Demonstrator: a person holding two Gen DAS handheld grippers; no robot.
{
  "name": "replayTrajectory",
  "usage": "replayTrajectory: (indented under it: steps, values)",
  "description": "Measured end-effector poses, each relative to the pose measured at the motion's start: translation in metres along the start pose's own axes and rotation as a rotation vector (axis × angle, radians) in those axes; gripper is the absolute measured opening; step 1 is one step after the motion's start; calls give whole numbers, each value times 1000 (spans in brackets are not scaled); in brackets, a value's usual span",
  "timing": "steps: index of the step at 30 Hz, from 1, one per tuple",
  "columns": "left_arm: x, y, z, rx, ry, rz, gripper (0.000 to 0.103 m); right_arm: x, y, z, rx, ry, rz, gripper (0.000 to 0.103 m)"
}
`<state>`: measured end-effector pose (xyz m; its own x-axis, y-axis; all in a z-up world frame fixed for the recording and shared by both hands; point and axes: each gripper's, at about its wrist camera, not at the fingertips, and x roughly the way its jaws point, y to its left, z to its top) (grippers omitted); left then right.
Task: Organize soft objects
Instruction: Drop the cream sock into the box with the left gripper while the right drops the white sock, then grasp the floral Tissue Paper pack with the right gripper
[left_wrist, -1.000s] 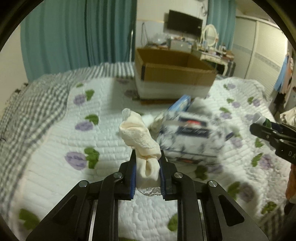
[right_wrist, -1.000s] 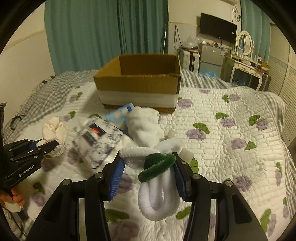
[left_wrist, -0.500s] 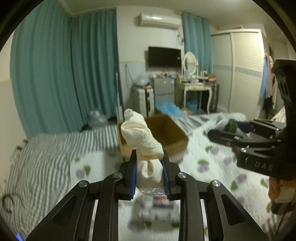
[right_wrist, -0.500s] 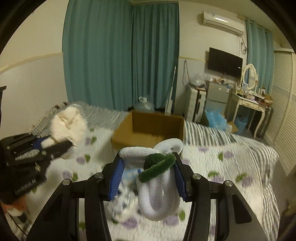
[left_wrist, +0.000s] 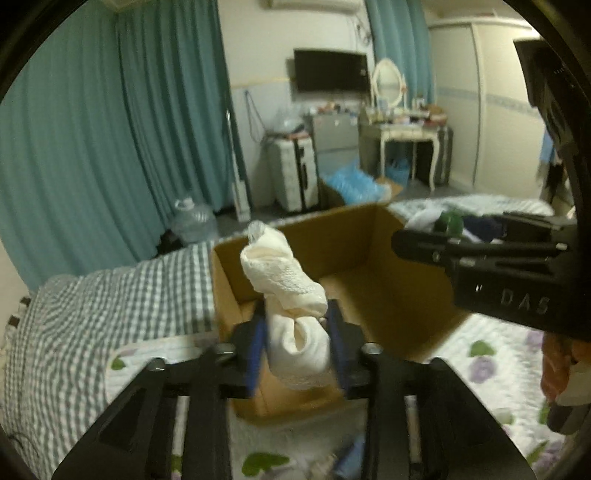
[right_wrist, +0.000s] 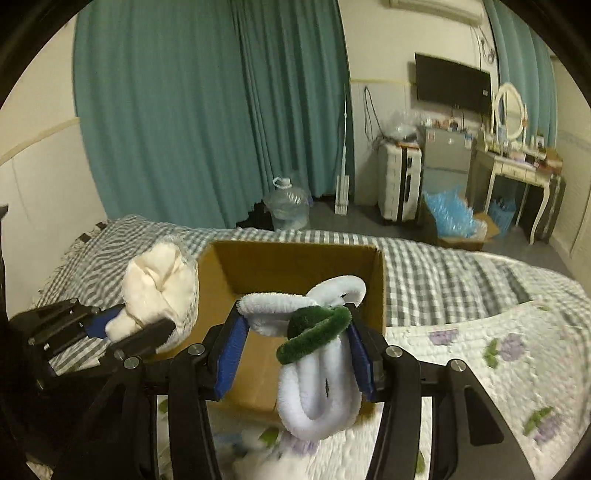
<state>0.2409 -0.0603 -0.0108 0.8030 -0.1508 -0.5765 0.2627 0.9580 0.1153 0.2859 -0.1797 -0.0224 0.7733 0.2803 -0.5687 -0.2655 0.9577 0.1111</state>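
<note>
My left gripper (left_wrist: 297, 325) is shut on a cream rolled sock bundle (left_wrist: 284, 277) and holds it above the near edge of an open cardboard box (left_wrist: 369, 269) on the bed. My right gripper (right_wrist: 295, 332) is shut on a white fluffy sock with a green cuff (right_wrist: 317, 354), held over the same box (right_wrist: 295, 266). The left gripper with the cream bundle (right_wrist: 159, 288) shows at the left of the right wrist view. The right gripper (left_wrist: 480, 254) shows at the right of the left wrist view. The box looks empty inside.
The bed has a floral quilt (right_wrist: 480, 354) and a grey checked blanket (left_wrist: 110, 295). More soft items lie on the quilt below the grippers (right_wrist: 266, 461). Behind the bed are teal curtains (right_wrist: 203, 110), a water jug (right_wrist: 286, 206), a suitcase (right_wrist: 399, 184) and a dressing table (right_wrist: 517, 166).
Both grippers rose from the quilt with their socks and moved forward. They now hang over the cardboard box, which looks much nearer. Both grips are unchanged.
</note>
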Motion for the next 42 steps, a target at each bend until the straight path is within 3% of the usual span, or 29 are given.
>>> replayTrajectory:
  steps: [2, 5, 7, 12, 18, 20, 25, 30, 36, 42]
  values:
    - [15, 2, -3, 0, 24, -2, 65, 23, -9, -1, 4, 17, -5, 54]
    - [25, 9, -8, -39, -4, 2, 77, 43, -19, -5, -3, 25, -13, 60]
    - [29, 12, -9, -50, -13, 7, 80, 48, -22, -6, -1, 17, -26, 82]
    - [15, 12, -6, -63, -64, 84, 80, 33, -28, -1, 7, -17, -51, 94]
    - [-50, 15, 2, -73, -124, 135, 81, -40, -22, 16, -12, -101, -88, 100]
    - [-88, 14, 3, -61, -155, 161, 94, -78, -14, 20, -31, -138, -85, 101]
    - [-166, 20, -1, -119, -214, 114, 95, -162, 21, 22, -112, -184, -79, 102]
    - [-218, 18, -18, -88, -238, 155, 95, -226, 52, 0, -167, -193, -39, 102]
    - [-237, 15, -64, -83, -186, 141, 95, -239, 71, -50, -155, -130, 26, 102]
    - [-217, 19, -114, -121, -116, 142, 95, -193, 83, -110, -195, -18, 67, 102]
